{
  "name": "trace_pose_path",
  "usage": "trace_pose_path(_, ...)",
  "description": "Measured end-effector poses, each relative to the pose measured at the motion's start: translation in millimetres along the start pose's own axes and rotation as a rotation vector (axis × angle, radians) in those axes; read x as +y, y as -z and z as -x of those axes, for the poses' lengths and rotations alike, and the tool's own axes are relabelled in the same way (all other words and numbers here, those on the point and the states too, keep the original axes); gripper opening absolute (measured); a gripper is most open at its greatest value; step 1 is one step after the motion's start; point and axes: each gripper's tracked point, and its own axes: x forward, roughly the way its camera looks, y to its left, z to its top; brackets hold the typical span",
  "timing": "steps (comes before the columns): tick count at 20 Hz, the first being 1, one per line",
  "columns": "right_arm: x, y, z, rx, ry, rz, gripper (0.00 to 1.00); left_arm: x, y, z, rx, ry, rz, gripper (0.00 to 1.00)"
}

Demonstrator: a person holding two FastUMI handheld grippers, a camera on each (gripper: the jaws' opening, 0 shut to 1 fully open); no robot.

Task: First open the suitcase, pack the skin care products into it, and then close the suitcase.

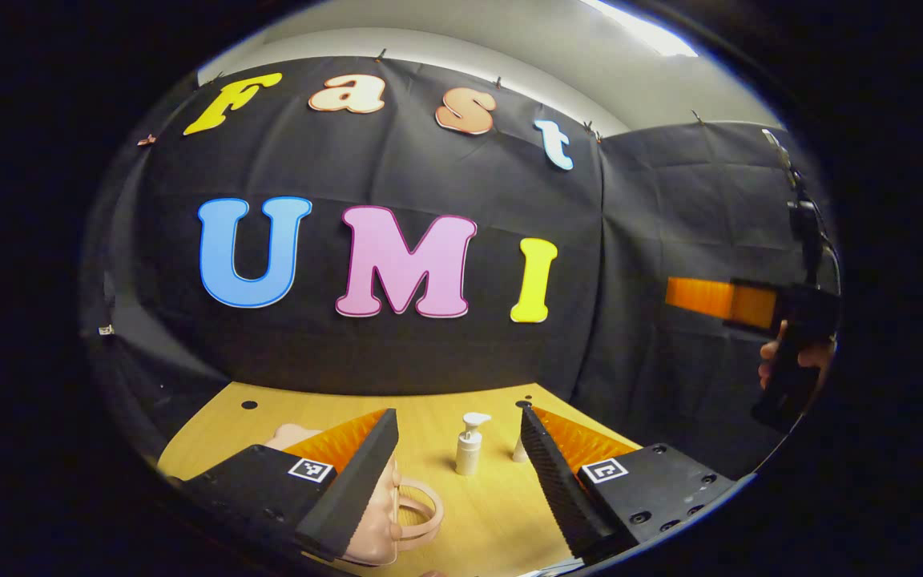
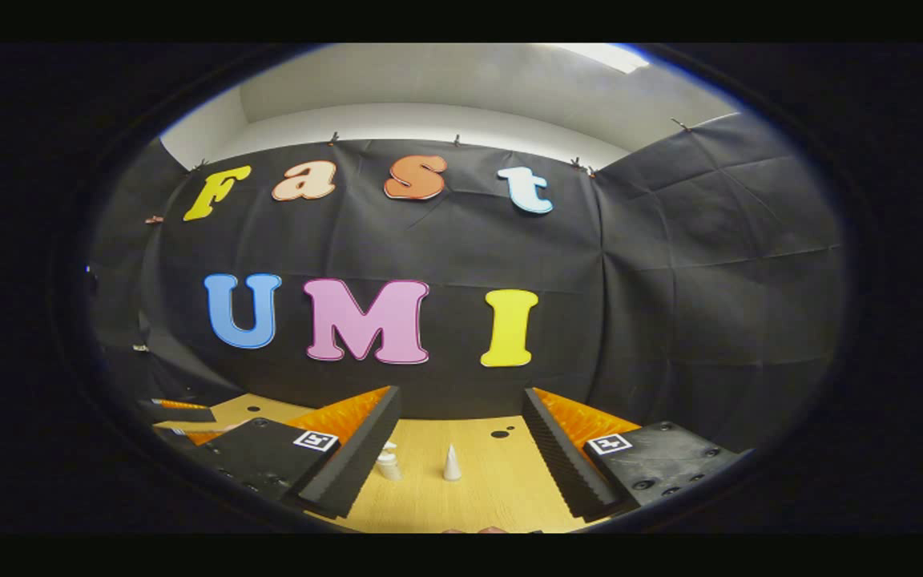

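In the left gripper view a pale pink suitcase [image 1: 381, 521] lies on the wooden table [image 1: 493, 513], low and left. Its loop handle [image 1: 421, 513] points right, and much of the case is hidden behind my left gripper's finger. A white pump bottle [image 1: 468, 445] stands upright farther out, and a small white cone-topped tube [image 1: 518, 450] peeks out beside the other finger. My left gripper [image 1: 457, 417] is open above the table, holding nothing. In the right gripper view the pump bottle [image 2: 388, 463] and the cone tube [image 2: 451, 463] stand between the open fingers of my right gripper [image 2: 461, 394].
A hand [image 1: 786, 361] holds the right gripper [image 1: 750, 308] high at the right edge of the left gripper view. The left gripper [image 2: 181, 410] shows low at the left of the right gripper view. Round holes [image 1: 249, 405] dot the table's far edge against the black cloth wall.
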Motion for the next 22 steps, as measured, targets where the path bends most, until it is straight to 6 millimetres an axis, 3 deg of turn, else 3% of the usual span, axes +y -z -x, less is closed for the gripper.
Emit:
trace_pose_path(5, -17, 15, -29, 0.006, -0.051, 0.017, 0.96, -18, 69, -46, 0.159, -0.011, 0.070, 0.97)
trace_pose_path(8, -23, 37, -61, 0.059, -0.083, -0.018, 0.96, 1, 108, -72, 0.272, -0.097, 0.116, 0.97)
trace_pose_path(11, -34, 56, -90, 0.080, -0.096, -0.055, 0.96, 16, 159, -96, 0.417, -0.182, 0.153, 0.97)
trace_pose_path(14, -43, 89, -116, 0.141, -0.107, -0.102, 0.96, 27, 198, -113, 0.512, -0.240, 0.207, 0.97)
trace_pose_path(18, -61, 133, -143, 0.233, -0.112, -0.132, 0.96, 36, 223, -132, 0.601, -0.290, 0.282, 0.93)
trace_pose_path(22, -72, 142, -161, 0.244, -0.114, -0.153, 0.98, 32, 245, -140, 0.686, -0.288, 0.259, 0.91)
